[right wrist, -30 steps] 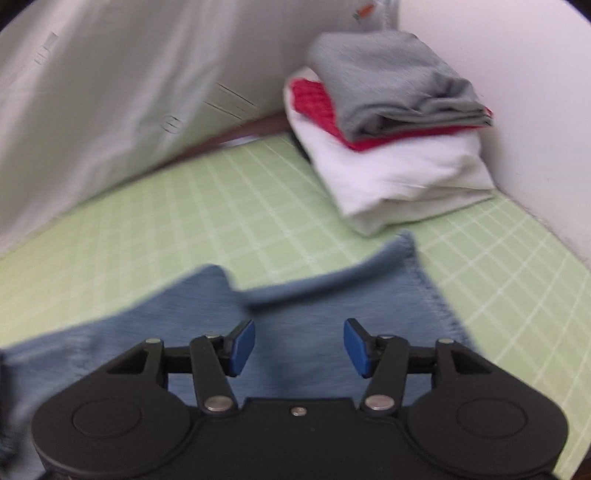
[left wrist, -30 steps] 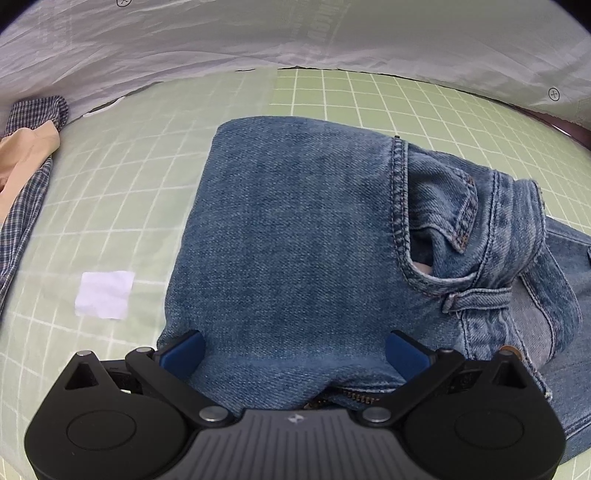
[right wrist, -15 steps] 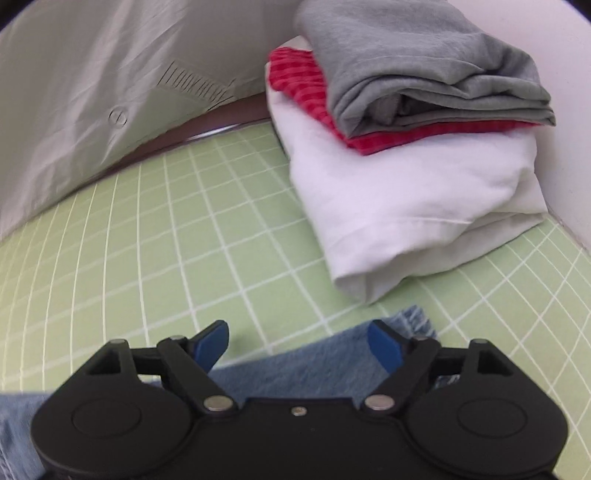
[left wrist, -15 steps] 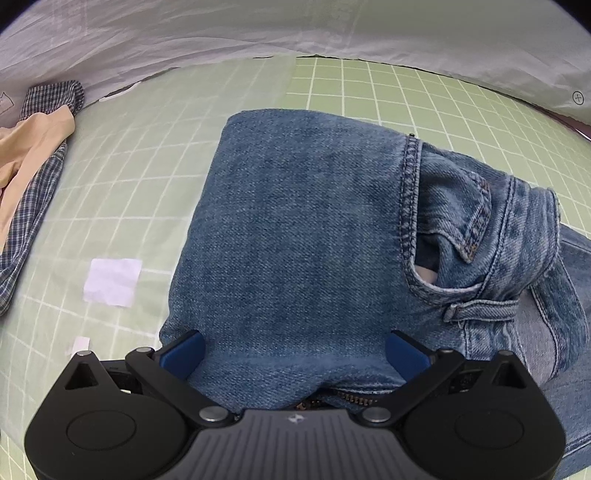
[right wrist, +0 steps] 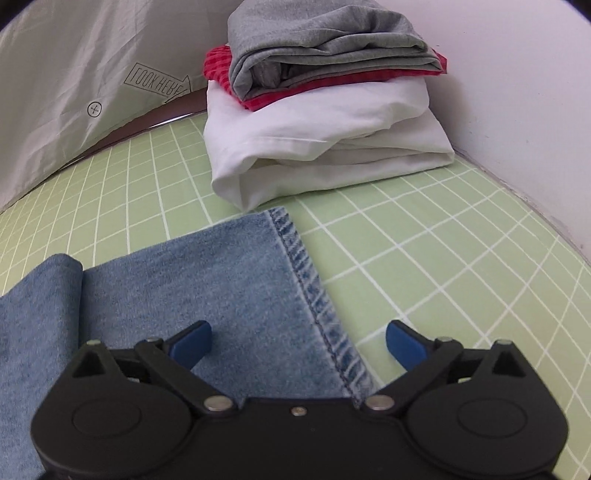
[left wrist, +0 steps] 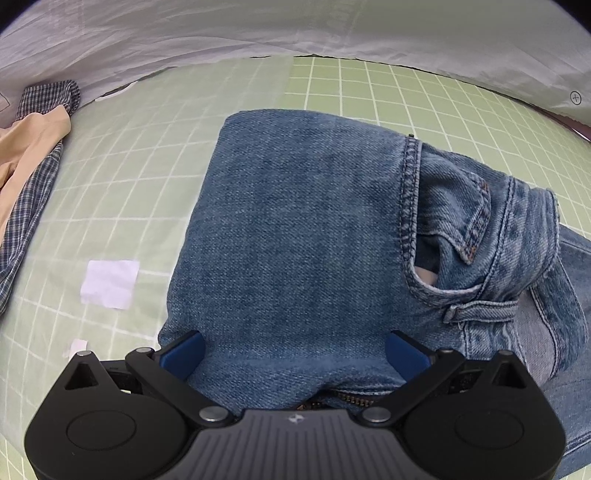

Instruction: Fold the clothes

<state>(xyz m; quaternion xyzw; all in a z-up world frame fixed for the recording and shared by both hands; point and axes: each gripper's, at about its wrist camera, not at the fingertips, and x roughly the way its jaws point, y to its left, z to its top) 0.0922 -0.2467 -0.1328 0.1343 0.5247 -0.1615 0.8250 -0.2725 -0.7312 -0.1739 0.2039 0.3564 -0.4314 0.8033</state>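
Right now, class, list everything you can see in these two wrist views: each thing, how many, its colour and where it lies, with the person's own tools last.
jeans: one, blue denim, on the mat; waist under the left claw, leg hem under the right.
folded stack: grey on red on white, back corner by the wall.
checked cloth: one, dark check, mat's left edge, with tan cloth lying on it.
paper scraps: two, white, left of the jeans.
mat: one, green, white grid.
sheet: one, pale grey, behind the mat.
left claw: open, jeans between its fingers.
right claw: jaws opening above the hem.
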